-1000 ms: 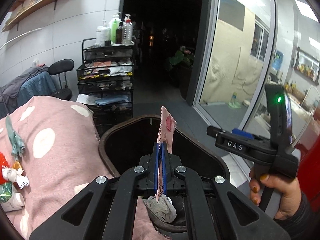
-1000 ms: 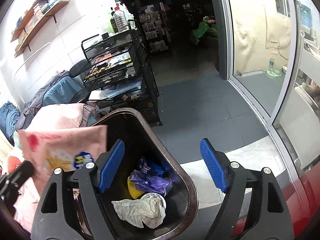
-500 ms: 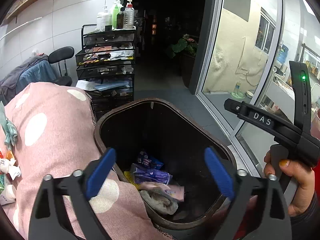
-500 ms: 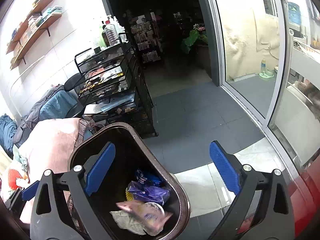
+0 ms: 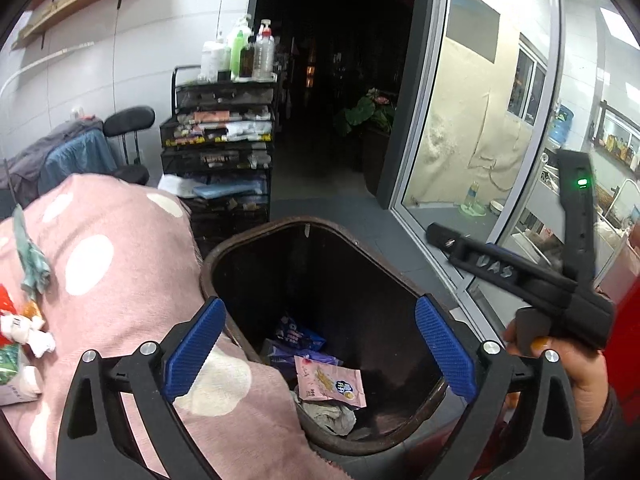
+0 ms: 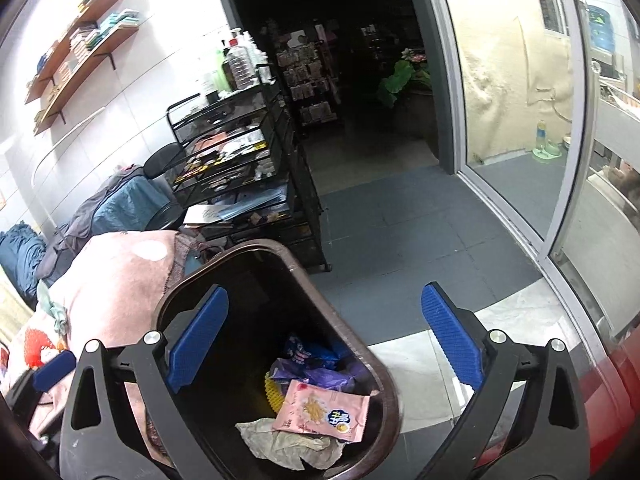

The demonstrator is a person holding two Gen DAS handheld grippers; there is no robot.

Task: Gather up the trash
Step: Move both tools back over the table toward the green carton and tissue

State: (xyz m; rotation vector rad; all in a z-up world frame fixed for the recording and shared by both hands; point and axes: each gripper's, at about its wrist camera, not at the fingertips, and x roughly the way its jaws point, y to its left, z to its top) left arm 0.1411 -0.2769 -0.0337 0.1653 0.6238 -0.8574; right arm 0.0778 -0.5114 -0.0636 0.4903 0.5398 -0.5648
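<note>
A dark brown trash bin (image 5: 256, 236) (image 6: 344, 320) stands on the floor beside the pink dotted blanket (image 5: 120, 280). Inside it a pink snack wrapper (image 5: 330, 381) (image 6: 320, 410) lies on a crumpled grey tissue (image 6: 288, 444), with purple and blue wrappers (image 6: 316, 364) behind. My left gripper (image 5: 316, 344) is open and empty above the bin's near rim. My right gripper (image 6: 324, 344) is open and empty over the bin; its body shows in the left wrist view (image 5: 520, 276). More trash (image 5: 24, 320) lies on the blanket at the far left.
A black wire cart (image 5: 220, 152) (image 6: 240, 160) with bottles on top stands behind the bin. A chair with clothes (image 5: 80, 152) is at the left. A glass sliding door (image 5: 480, 120) runs along the right. Grey floor tiles (image 6: 400, 240) lie ahead.
One second ago my left gripper was shut on the pink wrapper above the bin. It opened, the wrapper dropped into the bin and now lies on the tissue.
</note>
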